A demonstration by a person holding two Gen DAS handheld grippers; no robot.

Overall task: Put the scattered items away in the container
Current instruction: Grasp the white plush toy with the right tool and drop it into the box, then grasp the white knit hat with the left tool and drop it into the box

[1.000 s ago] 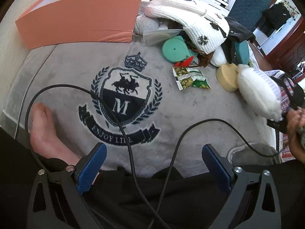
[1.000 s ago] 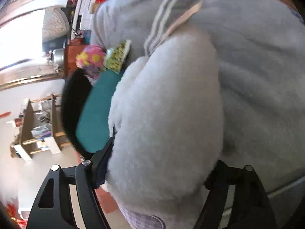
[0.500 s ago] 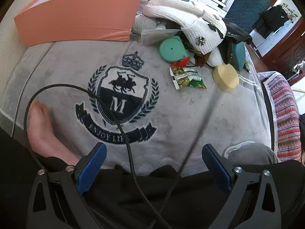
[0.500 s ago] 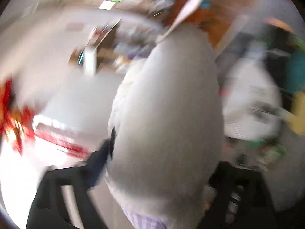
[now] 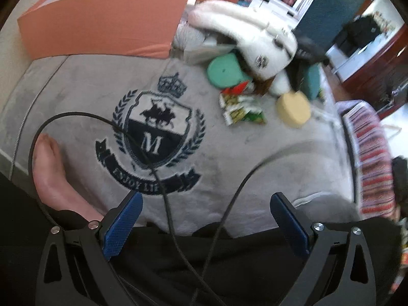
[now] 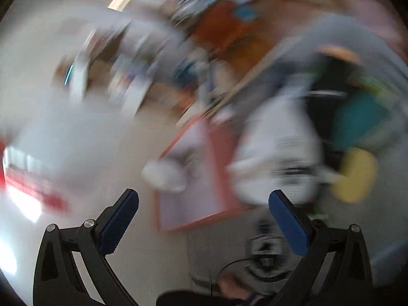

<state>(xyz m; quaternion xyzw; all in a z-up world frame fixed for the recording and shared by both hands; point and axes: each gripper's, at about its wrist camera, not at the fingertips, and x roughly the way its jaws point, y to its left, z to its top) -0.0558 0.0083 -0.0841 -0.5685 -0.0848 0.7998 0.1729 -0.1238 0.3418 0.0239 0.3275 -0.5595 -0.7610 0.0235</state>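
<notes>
Your right gripper (image 6: 203,205) has just opened wide, its blue pads apart with nothing between them; that view is badly blurred. Beyond its fingers a white fluffy item (image 6: 165,176) sits at the mouth of the orange container (image 6: 219,153). Your left gripper (image 5: 204,207) hangs with fingers spread and empty over the grey crest blanket (image 5: 76,94). Right of the container's wall (image 5: 102,23) the remaining pile lies: a white knit hat (image 5: 244,35), a green disc (image 5: 224,70), a snack packet (image 5: 242,109) and a yellow round block (image 5: 293,109), all on the blanket
</notes>
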